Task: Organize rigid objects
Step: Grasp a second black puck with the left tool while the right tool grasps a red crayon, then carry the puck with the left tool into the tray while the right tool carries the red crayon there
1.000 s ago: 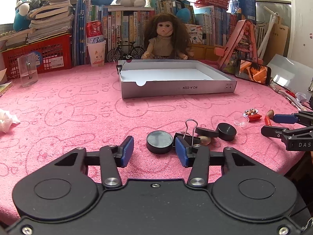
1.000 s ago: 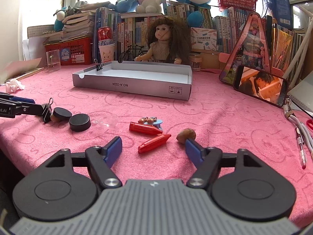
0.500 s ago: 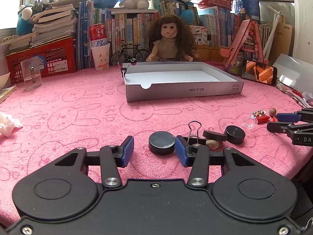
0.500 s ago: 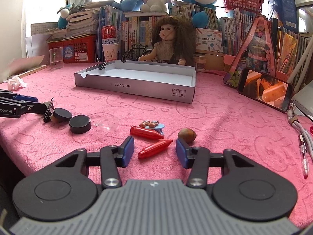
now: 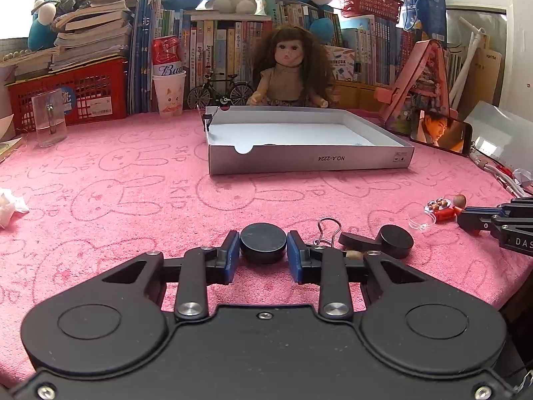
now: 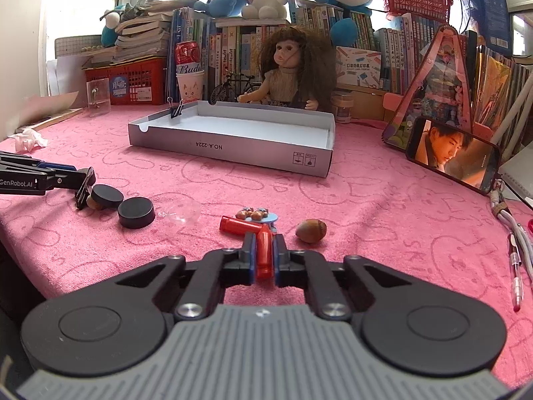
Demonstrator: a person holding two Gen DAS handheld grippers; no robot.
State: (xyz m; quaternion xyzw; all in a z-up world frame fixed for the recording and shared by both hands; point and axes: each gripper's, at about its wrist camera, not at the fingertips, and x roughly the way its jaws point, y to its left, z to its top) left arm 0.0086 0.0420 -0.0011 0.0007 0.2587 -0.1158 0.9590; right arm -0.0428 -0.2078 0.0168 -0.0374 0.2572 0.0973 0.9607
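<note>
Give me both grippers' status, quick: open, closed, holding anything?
Left gripper: jaws closing on the round black puck-shaped disc between its pads.
Right gripper: shut on the red crayon-shaped plastic stick.

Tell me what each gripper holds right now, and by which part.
The right gripper is shut on the red plastic crayon, pads on its long sides. The left gripper is closing on the black round puck, pads at its rim.

Bright window backlight, fisheye-warped edges
</note>
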